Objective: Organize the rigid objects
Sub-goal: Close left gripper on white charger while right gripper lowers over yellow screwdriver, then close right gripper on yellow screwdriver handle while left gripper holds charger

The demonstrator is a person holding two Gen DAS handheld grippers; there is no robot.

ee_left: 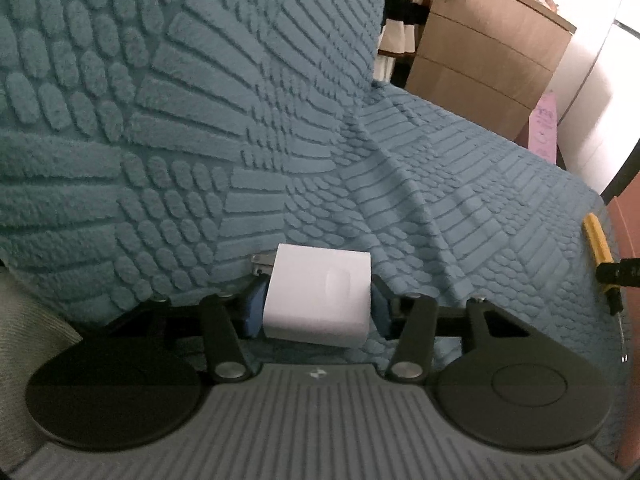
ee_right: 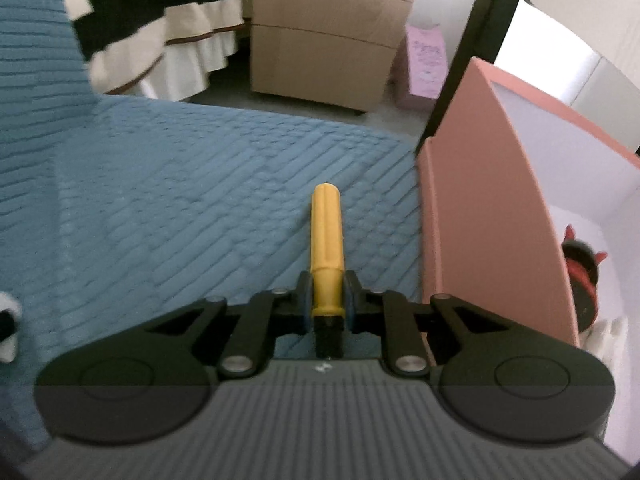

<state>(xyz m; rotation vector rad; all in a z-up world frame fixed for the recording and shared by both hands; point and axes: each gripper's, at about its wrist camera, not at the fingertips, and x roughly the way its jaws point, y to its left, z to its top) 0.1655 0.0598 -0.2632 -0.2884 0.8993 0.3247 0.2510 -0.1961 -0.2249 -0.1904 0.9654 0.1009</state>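
Observation:
My left gripper (ee_left: 318,300) is shut on a white plug adapter (ee_left: 318,294), held just above the teal textured sofa cover (ee_left: 280,120); its metal prongs stick out to the left. My right gripper (ee_right: 327,300) is shut on a screwdriver with a yellow handle (ee_right: 327,236), handle pointing forward, over the sofa seat. The same screwdriver shows at the right edge of the left wrist view (ee_left: 598,244). A pink box (ee_right: 492,208) with a white inside stands open just right of the right gripper.
Inside the pink box lies a dark round toy with red parts (ee_right: 582,276). Behind the sofa stand a beige drawer cabinet (ee_right: 324,40), a pink carton (ee_right: 426,64) and a striped cloth (ee_right: 160,20). A black post (ee_right: 468,48) rises by the box.

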